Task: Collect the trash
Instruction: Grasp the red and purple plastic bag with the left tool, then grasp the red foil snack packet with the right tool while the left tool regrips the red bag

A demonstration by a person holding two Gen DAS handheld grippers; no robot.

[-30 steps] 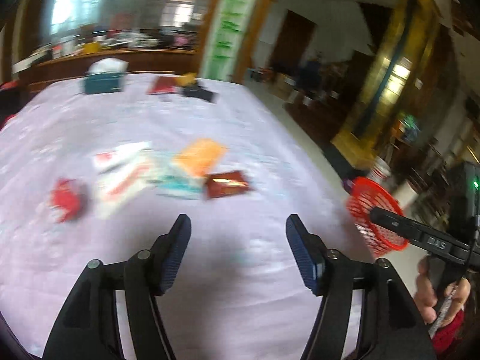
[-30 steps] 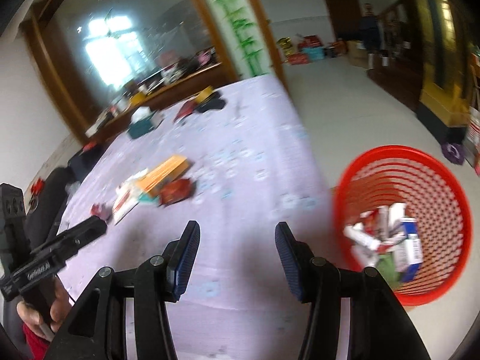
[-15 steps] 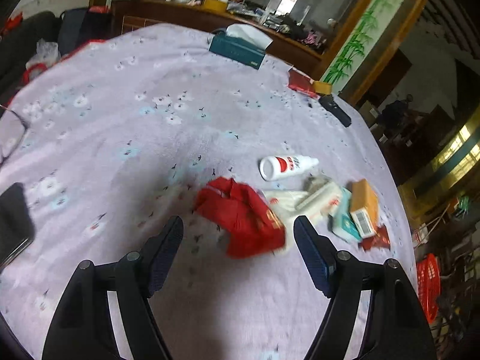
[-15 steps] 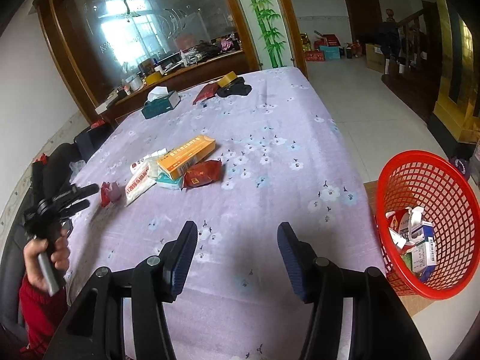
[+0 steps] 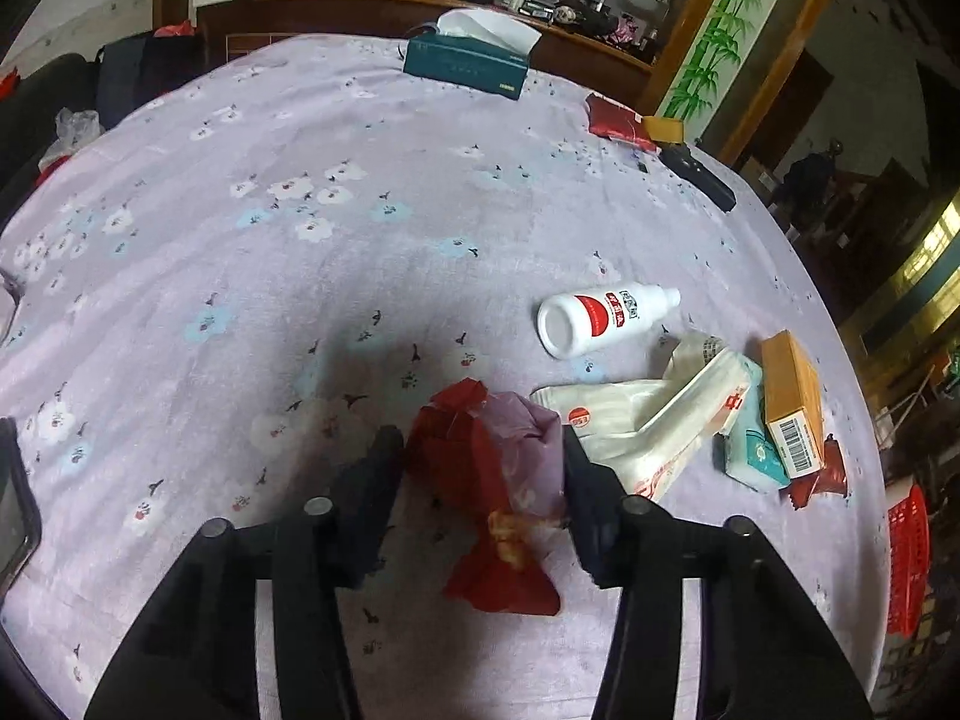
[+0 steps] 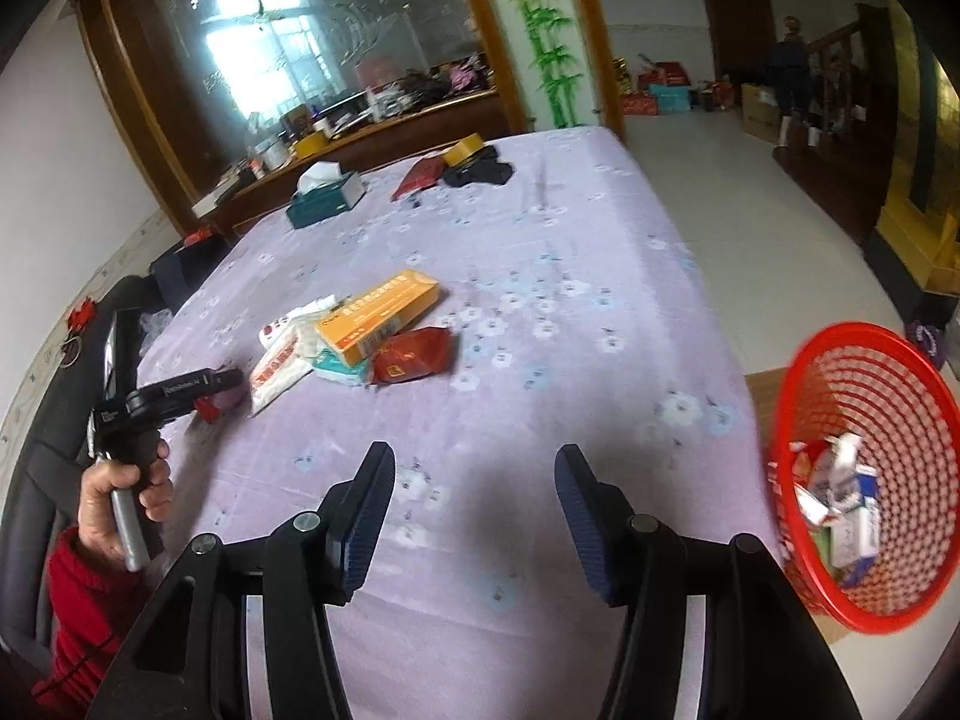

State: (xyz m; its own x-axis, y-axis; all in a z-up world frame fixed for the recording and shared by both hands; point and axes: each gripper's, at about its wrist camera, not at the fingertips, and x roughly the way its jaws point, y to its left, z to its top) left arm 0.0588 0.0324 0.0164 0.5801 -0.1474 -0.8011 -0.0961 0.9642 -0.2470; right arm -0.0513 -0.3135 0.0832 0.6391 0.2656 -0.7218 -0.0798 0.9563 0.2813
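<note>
The left gripper (image 5: 480, 480) pointed down at the table (image 5: 360, 210), which wore a purple cloth with little flowers. A crumpled red bag (image 5: 480, 462) lay on the cloth right between its two fingers. The jaws were closing on it. The pads looked like they touched the bag on both sides, but the bag was soft and puffy, so I could not be sure they were squeezing it yet.

Just to the right of the red bag lay more trash in a little heap. There was a white plastic bag (image 5: 648, 426) with red print, and a small teal packet (image 5: 753, 456) peeking out from under an orange box (image 5: 789, 402). A dark red wrapper (image 5: 819, 474) lay by the box's end. A white bottle (image 5: 606, 318) with a red label lay on its side a bit farther back.

At the far end of the table sat a green tissue box (image 5: 465, 63).

The right gripper (image 6: 474, 516) hung over the near part of the table. Its fingers stood partly open and held nothing. Beside the table, down low on the right, stood a red basket (image 6: 870, 396) with holes all round. Some trash already lay inside it. On the left, a hand (image 6: 123, 492) in a red sleeve (image 6: 78, 606) held the handle of the other gripper.
</note>
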